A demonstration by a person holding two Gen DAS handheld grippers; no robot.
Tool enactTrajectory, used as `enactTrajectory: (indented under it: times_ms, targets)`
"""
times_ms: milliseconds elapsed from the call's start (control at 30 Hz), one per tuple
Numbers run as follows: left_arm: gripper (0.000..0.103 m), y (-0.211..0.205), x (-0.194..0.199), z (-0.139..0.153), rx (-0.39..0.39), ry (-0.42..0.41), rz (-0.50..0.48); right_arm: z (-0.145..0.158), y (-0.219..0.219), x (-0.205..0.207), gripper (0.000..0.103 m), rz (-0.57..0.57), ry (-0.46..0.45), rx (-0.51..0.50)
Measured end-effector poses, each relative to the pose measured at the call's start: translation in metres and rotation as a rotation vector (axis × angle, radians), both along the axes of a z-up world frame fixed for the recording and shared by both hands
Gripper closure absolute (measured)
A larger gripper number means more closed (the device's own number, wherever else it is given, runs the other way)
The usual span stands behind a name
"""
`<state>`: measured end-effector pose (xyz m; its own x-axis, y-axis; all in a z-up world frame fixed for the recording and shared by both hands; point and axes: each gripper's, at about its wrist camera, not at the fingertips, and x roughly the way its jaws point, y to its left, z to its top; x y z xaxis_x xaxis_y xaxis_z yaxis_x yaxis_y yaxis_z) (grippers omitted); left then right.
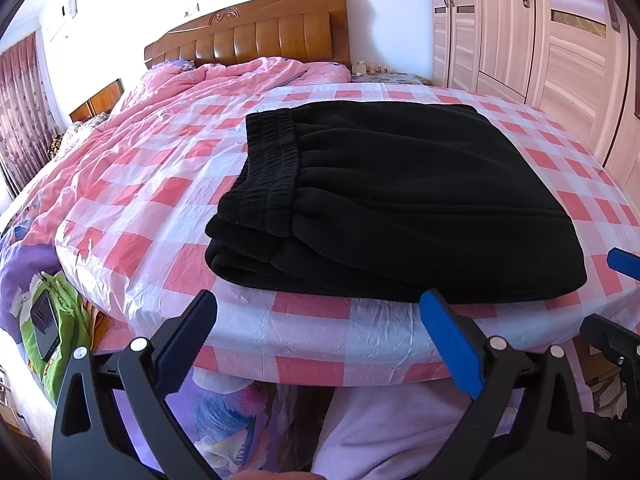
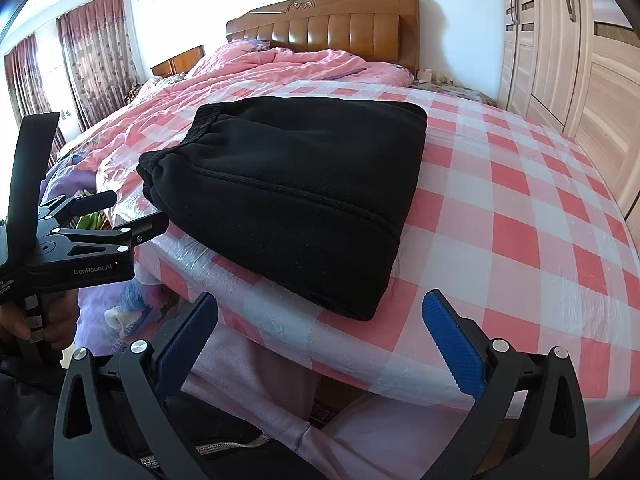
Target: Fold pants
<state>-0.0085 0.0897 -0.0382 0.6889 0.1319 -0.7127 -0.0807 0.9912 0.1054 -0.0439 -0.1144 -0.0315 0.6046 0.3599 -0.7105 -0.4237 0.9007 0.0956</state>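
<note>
From my left tongs' view, one pair of black pants (image 1: 400, 200) lies folded into a thick stack on the pink-checked sheet (image 1: 160, 184), near the bed's near edge, waistband to the left. My left tongs (image 1: 320, 312) hang released just off that edge, jaws wide apart and gripping nothing. Of my right tongs (image 1: 616, 312) only a blue tip and a black link show at the right edge; the rest is cut off. One headboard (image 1: 260, 32) stands at the far end, one rumpled pink quilt (image 1: 200, 84) below it, one wardrobe (image 1: 540, 32) at right. Small items on the far nightstand are too small to make out.

From my right tongs' view, the same single stack (image 2: 288, 200) sits ahead and a little left. My right tongs (image 2: 320, 316) are released too, empty, short of the cloth. At left my left tongs (image 2: 80, 236) appear side-on, my hand (image 2: 44, 324) on the grip, partly cut off.
</note>
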Motion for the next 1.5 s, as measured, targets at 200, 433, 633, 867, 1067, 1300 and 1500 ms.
enactTrajectory:
  times_ms: [200, 433, 633, 867, 1067, 1300, 1500]
  targets:
    - [0.001, -0.0003, 0.0005, 0.0005, 0.002, -0.002, -0.001, -0.0002, 0.0009, 0.0006, 0.004, 0.003, 0.004, 0.0]
    - [0.001, -0.0002, 0.0012, 0.0008, -0.003, -0.001, 0.003, -0.0003, 0.001, 0.0005, 0.004, 0.002, 0.004, 0.0]
    - [0.001, -0.0008, 0.0009, 0.0007, -0.003, 0.001, 0.004, -0.0005, 0.0012, 0.0005, 0.004, 0.003, 0.005, 0.001]
    - [0.001, -0.0011, 0.0009, -0.001, -0.004, 0.006, 0.004, -0.0015, 0.0022, 0.0007, 0.004, 0.004, 0.007, 0.004]
    - [0.001, -0.0023, 0.0006, -0.002, -0.001, 0.008, 0.004, -0.0057, 0.0026, -0.0014, 0.004, 0.008, 0.01, 0.006]
    - [0.001, -0.003, 0.0001, -0.0027, -0.002, 0.007, 0.003, -0.0057, 0.0019, -0.0013, 0.004, 0.007, 0.011, 0.007]
    - [0.001, -0.0031, -0.0009, -0.0025, -0.001, 0.0, -0.003, -0.0056, 0.0014, -0.0008, 0.004, 0.007, 0.011, 0.007]
